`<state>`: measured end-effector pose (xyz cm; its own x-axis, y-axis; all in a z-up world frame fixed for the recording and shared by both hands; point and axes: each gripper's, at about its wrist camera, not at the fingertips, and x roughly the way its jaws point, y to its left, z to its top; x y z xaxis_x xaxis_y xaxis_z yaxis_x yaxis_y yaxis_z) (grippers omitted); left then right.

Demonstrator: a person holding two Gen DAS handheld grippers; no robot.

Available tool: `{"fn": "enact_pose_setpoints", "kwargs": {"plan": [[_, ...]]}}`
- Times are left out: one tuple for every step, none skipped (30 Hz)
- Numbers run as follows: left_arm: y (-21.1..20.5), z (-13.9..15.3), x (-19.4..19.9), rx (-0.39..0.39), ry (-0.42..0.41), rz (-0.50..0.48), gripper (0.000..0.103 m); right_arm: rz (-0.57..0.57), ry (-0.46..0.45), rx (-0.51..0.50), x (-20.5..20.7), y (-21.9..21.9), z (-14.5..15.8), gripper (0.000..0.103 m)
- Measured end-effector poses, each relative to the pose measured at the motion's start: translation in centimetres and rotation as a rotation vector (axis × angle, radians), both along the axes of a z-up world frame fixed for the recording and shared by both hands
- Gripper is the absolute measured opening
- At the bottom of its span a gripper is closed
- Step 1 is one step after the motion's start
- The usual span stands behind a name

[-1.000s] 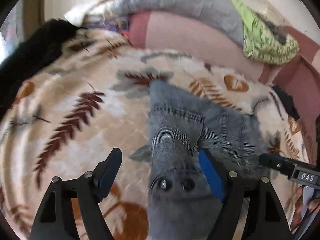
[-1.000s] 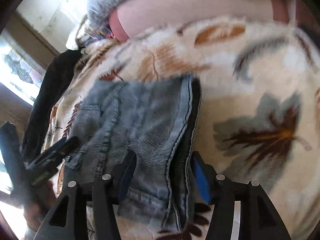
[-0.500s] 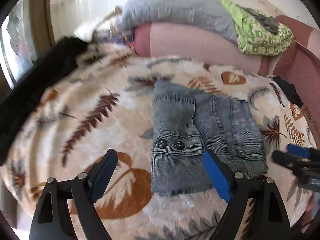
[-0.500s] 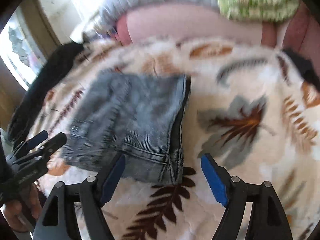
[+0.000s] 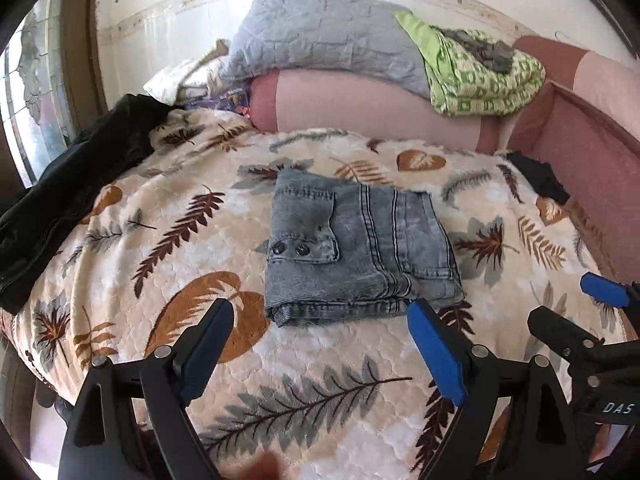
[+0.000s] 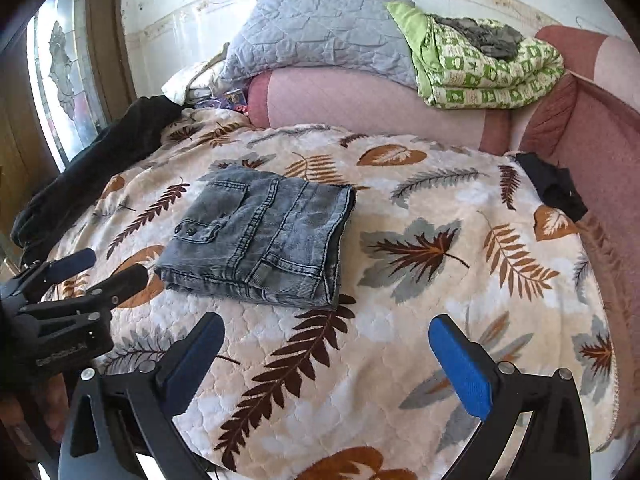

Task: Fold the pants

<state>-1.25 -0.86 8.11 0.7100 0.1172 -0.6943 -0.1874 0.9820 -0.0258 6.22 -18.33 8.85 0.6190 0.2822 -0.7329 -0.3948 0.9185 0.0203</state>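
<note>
The grey denim pants lie folded into a compact rectangle on the leaf-patterned blanket, pocket flap with two snaps facing up. They also show in the right wrist view. My left gripper is open and empty, hovering just in front of the pants' near edge. My right gripper is open and empty, off to the pants' right and nearer to me. Each gripper shows in the other's view, the right one and the left one.
The blanket covers a bed. A black garment lies along the left edge. A small black item lies at the right edge. A pink bolster, grey pillow and green quilt are stacked at the back.
Both grippers let go of the folded pants and pulled back toward me. The pants now lie flat and free on the blanket.
</note>
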Motion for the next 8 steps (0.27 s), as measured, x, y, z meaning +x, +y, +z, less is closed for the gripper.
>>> {"fn": "enact_pose_setpoints", "kwargs": {"plan": [[0.1, 0.2, 0.0, -0.005, -0.001, 0.001, 0.089, 0.002, -0.003, -0.003, 0.0, 0.0, 0.1, 0.103], [0.2, 0.3, -0.1, -0.010, 0.000, 0.002, 0.089, 0.001, -0.006, -0.003, 0.0, 0.0, 0.2, 0.103], [0.3, 0.3, 0.0, -0.014, -0.001, 0.003, 0.091, 0.002, -0.006, -0.001, 0.1, 0.1, 0.3, 0.103], [0.4, 0.4, 0.1, -0.014, -0.002, 0.001, 0.095, 0.005, -0.003, 0.001, 0.1, 0.2, 0.3, 0.103], [0.5, 0.4, 0.2, -0.012, -0.006, -0.006, 0.098, 0.007, -0.002, 0.002, 0.2, 0.2, 0.3, 0.103], [0.5, 0.4, 0.3, -0.009, -0.007, -0.013, 0.098, 0.009, -0.004, 0.000, 0.3, 0.4, 0.4, 0.103], [0.5, 0.4, 0.7, -0.005, 0.001, -0.021, 0.099, 0.010, -0.007, -0.002, 0.3, 0.6, 0.4, 0.103], [0.5, 0.3, 0.9, -0.007, 0.008, -0.022, 0.099, 0.013, -0.008, -0.005, 0.4, 0.8, 0.4, 0.103]]}}
